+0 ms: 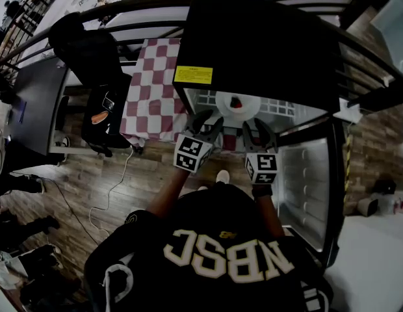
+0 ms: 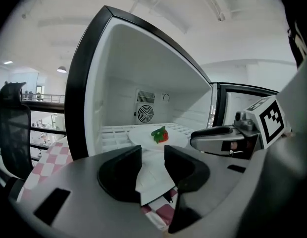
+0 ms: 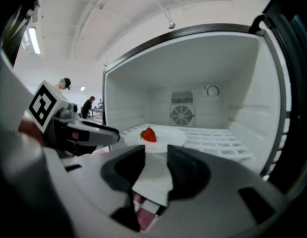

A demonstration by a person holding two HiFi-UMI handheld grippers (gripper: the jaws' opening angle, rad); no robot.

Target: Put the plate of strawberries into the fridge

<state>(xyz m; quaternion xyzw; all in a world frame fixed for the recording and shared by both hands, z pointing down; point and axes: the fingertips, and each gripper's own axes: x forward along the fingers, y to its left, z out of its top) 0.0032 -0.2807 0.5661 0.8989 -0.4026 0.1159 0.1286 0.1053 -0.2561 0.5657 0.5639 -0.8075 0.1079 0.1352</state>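
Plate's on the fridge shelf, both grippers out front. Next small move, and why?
Probably back the left gripper and right gripper clear of the fridge, so the door can be shut. The plate with its strawberry sits on the shelf; both pairs of jaws stand apart, empty; the door hangs open at the right.

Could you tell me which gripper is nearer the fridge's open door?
The right gripper; the door hangs beside it, while the left gripper is by the checked cloth.
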